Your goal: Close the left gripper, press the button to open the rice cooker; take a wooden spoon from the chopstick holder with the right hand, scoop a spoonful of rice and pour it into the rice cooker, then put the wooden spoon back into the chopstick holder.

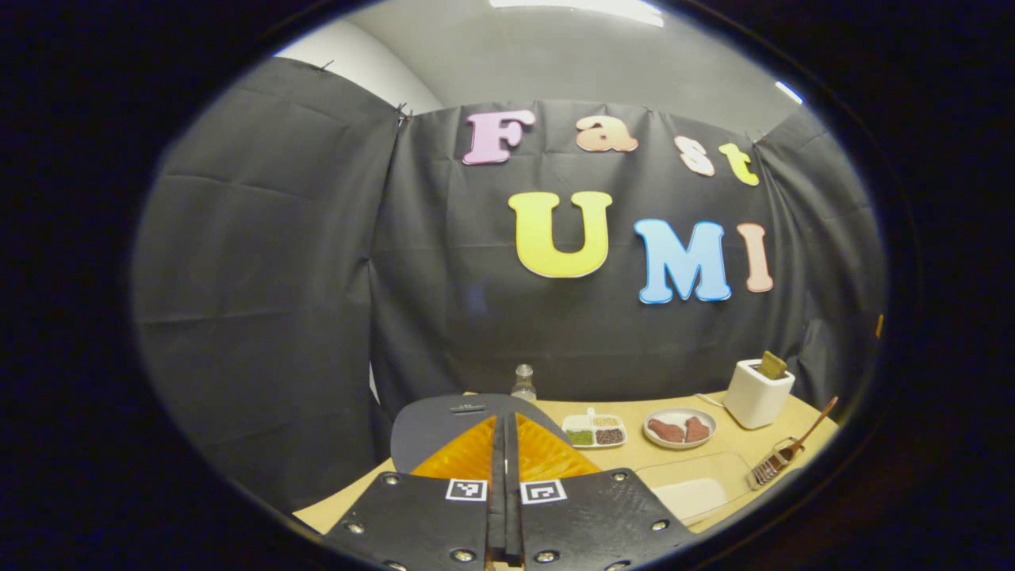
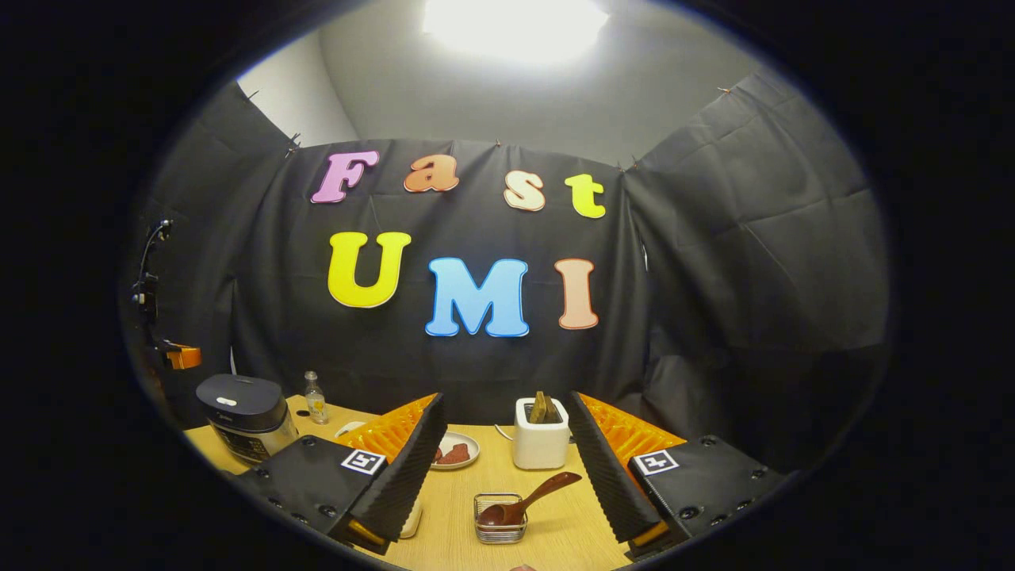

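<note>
Hovering above the desk (image 2: pixel 555 523), the right gripper (image 2: pixel 501 444) holds its jaws wide; the wooden spoon (image 2: pixel 527 501) leans in the wire chopstick holder (image 2: pixel 499 530) between and just below them; the rice cooker (image 2: pixel 242 416) stands off left; the left gripper (image 1: pixel 505 444) has jaws pressed together, the cooker's lid (image 1: pixel 444 424) just behind.

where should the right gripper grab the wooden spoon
Grip the wooden spoon by its free handle end, which slants up and out to the right of the wire chopstick holder. Its bowl sits inside the holder, so come from above with the open right gripper.
</note>
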The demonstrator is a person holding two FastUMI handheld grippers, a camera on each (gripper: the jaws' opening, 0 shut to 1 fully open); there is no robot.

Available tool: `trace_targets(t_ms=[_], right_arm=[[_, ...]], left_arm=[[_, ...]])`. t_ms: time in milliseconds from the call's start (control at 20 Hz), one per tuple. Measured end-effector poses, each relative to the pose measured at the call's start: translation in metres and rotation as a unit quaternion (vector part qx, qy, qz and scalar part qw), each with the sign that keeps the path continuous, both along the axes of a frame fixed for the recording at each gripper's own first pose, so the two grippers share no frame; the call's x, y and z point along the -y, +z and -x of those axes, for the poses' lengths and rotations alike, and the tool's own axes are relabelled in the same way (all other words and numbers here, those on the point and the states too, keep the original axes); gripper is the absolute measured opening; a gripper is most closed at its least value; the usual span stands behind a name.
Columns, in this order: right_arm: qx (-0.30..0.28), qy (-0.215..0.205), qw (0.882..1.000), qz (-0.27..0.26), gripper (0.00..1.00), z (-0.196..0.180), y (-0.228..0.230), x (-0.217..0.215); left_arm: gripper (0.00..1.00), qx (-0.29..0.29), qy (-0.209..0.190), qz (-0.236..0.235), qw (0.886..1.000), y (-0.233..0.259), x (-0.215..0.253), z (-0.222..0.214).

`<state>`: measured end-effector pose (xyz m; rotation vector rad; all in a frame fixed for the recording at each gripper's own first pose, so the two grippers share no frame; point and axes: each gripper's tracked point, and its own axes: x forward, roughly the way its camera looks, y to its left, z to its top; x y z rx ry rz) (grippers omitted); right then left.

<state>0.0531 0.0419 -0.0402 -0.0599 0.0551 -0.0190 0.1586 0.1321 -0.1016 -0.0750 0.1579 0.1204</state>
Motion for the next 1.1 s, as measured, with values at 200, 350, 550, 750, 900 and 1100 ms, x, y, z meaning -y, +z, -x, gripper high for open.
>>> trace_targets(t_ms=[200, 350, 550, 750, 900, 1100], right_arm=[[-0.016, -0.012, 1.000, 0.006, 0.98, -0.009, -0.012, -0.014], [-0.025, -0.016, 1.000, 0.010, 0.98, -0.013, -0.019, -0.023], [-0.028, -0.013, 0.999, 0.022, 0.96, -0.018, -0.020, -0.034], [-0.023, -0.009, 0.999, 0.027, 0.98, -0.020, -0.016, -0.039], [-0.021, -0.007, 0.999, 0.027, 0.96, -0.020, -0.014, -0.039], [-0.012, -0.003, 1.000, 0.021, 0.98, -0.015, -0.008, -0.032]], left_arm=[[0.01, -0.028, -0.010, 0.004, 1.000, -0.041, -0.008, -0.023], [0.01, -0.049, -0.018, 0.010, 0.999, -0.071, -0.008, -0.038], [0.01, -0.074, -0.017, 0.018, 0.997, -0.101, -0.010, -0.044], [0.00, -0.080, -0.009, 0.011, 0.997, -0.123, -0.010, -0.044], [0.02, -0.091, -0.010, 0.006, 0.996, -0.129, -0.010, -0.044], [0.02, -0.074, -0.005, 0.004, 0.997, -0.115, -0.011, -0.043]])
